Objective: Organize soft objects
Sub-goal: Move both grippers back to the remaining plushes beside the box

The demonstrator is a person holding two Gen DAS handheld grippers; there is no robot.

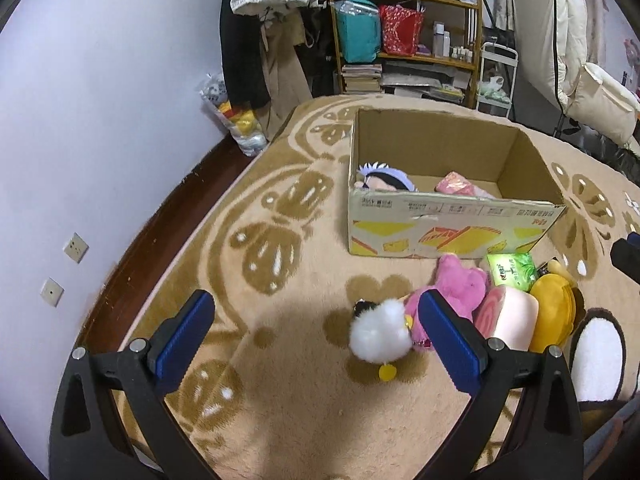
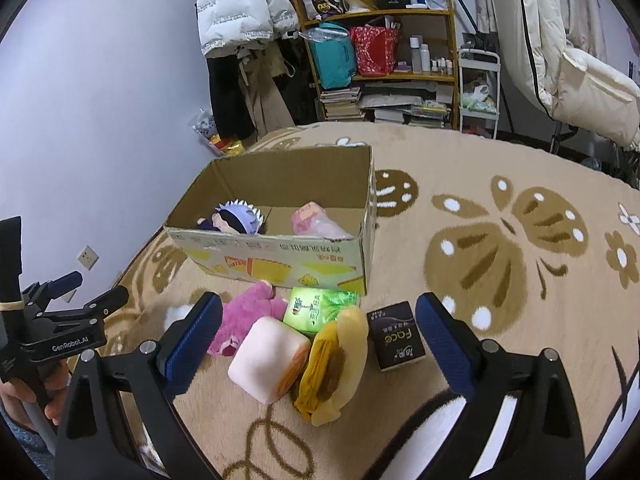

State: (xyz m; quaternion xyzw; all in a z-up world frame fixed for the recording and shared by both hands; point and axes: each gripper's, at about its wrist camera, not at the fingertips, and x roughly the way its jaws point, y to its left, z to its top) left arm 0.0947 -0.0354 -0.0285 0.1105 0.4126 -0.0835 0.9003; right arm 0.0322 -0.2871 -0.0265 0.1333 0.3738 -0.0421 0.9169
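Beige carpet point(image 2: 460, 160) with brown butterfly patterns fills most of both of my views, and the soft things sit in a cluster low in the frame. From my left wrist view, a white fluffy plush point(image 1: 380, 334) lies on the carpet between the spread fingers of my left gripper point(image 1: 316, 334), whose jaws stand wide and hold nothing. Just right of it are a pink plush point(image 1: 460, 288), a pink cube cushion point(image 1: 510, 314), a yellow plush point(image 1: 554, 312) and a green tissue pack point(image 1: 512, 270). In my right wrist view, my right gripper point(image 2: 318, 336) is also wide and empty, with the cube cushion and yellow plush between its fingers and a dark tissue pack point(image 2: 396, 336) beside them. Behind the cluster stands an open cardboard box point(image 2: 280, 262) holding a purple-haired doll point(image 2: 236, 220) and a pink bagged item point(image 2: 316, 220). A wooden shelf point(image 2: 400, 76) stands at upper centre, against the far wall.
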